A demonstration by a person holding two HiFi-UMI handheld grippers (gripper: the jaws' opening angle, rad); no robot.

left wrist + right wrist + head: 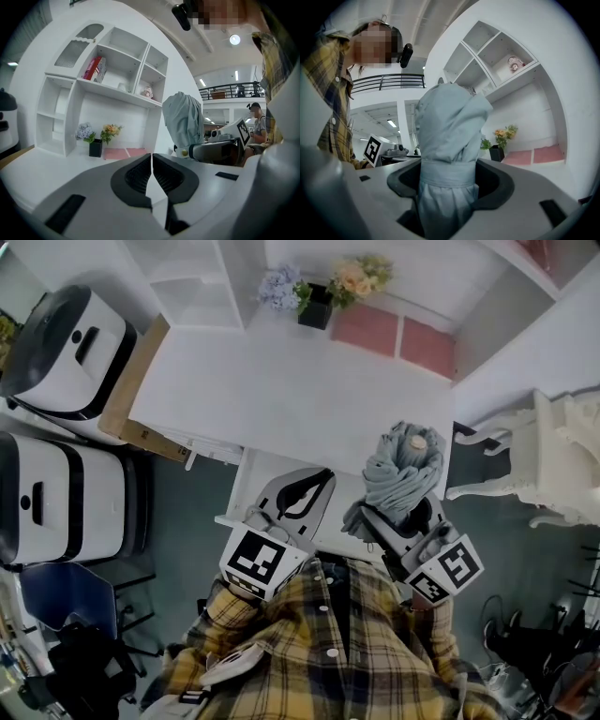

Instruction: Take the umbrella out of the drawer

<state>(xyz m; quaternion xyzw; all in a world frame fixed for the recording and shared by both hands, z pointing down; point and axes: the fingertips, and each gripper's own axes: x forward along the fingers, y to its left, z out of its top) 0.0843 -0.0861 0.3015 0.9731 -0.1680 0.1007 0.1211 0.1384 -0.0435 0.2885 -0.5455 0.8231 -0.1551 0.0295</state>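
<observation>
The right gripper's (448, 183) jaws are closed on the folded pale blue-grey umbrella (450, 126) at its strap band, its bunched fabric rising upright, with a black flower pot (496, 153) and pink mats (533, 156) on the white surface (568, 169) behind, below white shelves (497, 56).

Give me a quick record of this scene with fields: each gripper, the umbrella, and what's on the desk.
left gripper: jaws together, nothing between them
right gripper: shut on the umbrella, jaws at its strap band
umbrella: folded, grey-blue, held upright near the desk's front right corner
desk: white, shelf unit behind it
on desk: flower pot and two pink mats along the back
</observation>
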